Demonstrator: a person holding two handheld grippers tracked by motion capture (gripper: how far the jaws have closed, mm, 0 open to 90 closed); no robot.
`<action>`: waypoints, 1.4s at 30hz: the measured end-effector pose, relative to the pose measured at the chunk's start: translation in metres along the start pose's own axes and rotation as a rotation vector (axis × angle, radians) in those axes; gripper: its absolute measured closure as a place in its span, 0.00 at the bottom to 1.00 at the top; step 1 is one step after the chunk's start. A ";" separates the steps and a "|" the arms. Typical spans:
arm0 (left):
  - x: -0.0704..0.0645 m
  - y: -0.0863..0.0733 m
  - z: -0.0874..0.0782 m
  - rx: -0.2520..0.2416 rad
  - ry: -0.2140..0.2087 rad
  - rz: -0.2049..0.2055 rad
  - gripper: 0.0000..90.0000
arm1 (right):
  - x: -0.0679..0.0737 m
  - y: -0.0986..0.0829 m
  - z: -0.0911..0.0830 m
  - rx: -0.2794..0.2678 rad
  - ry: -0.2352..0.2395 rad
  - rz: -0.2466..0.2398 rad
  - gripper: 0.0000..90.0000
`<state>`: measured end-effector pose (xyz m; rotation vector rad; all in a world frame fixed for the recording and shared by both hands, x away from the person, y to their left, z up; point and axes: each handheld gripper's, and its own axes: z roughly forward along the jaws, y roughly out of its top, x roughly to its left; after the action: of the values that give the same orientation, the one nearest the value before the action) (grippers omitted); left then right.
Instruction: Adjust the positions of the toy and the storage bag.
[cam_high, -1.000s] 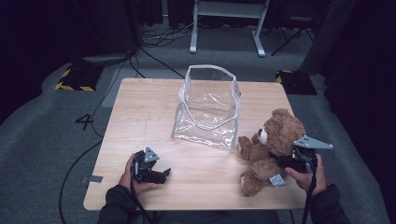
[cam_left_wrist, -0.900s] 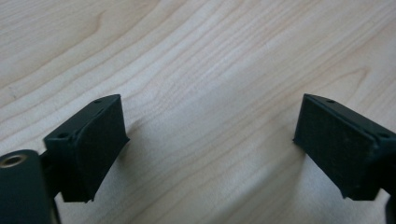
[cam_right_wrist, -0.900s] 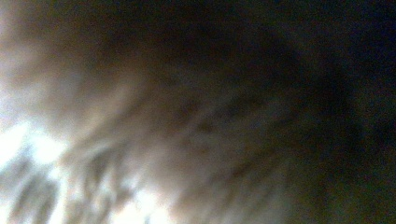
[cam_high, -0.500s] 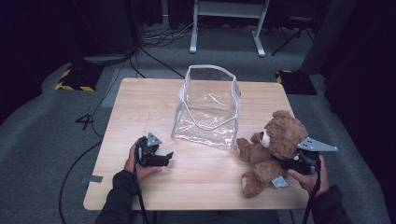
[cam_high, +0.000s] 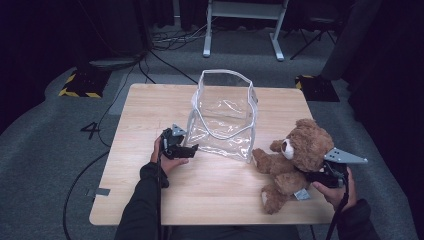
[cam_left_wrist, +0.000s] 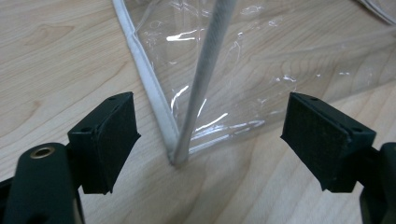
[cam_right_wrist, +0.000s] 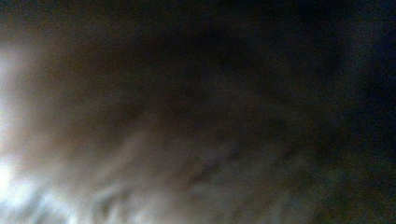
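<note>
A clear plastic bag (cam_high: 222, 117) with white piping stands open in the middle of the wooden table (cam_high: 145, 105). My left gripper (cam_high: 192, 149) is open at its lower left corner. In the left gripper view the bag's corner seam (cam_left_wrist: 180, 149) lies between the two spread jaws of that gripper (cam_left_wrist: 210, 140), untouched. A brown teddy bear (cam_high: 295, 155) sits tilted at the right of the table. My right gripper (cam_high: 316, 175) is pressed into its back, jaws buried in the fur. The right gripper view is blurred brown teddy bear fur (cam_right_wrist: 187, 140) up close.
The table's front edge (cam_high: 210, 220) is near the bear's foot. Cables (cam_high: 165, 55) run over the grey floor behind, by a white frame's legs (cam_high: 240, 30). Yellow-black striped pads (cam_high: 77, 82) lie off the back corners.
My left gripper has travelled right and away from me, up to the bag's lower left corner. The bear and my right gripper have shifted only slightly.
</note>
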<state>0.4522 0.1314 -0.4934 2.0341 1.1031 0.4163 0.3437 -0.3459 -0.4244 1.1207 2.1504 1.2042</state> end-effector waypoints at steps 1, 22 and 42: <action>-0.001 0.001 0.002 -0.005 0.005 0.001 0.22 | 0.000 0.000 -0.001 0.000 -0.001 -0.004 0.50; -0.033 0.003 0.003 0.033 -0.140 0.180 0.96 | -0.026 -0.012 -0.028 -0.014 -0.053 0.011 0.53; -0.039 -0.059 -0.063 0.038 -0.182 0.128 0.33 | -0.033 -0.015 -0.032 -0.030 -0.058 0.020 0.53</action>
<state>0.3583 0.1487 -0.4943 2.1367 0.8803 0.2698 0.3344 -0.3934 -0.4208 1.1530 2.0759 1.1945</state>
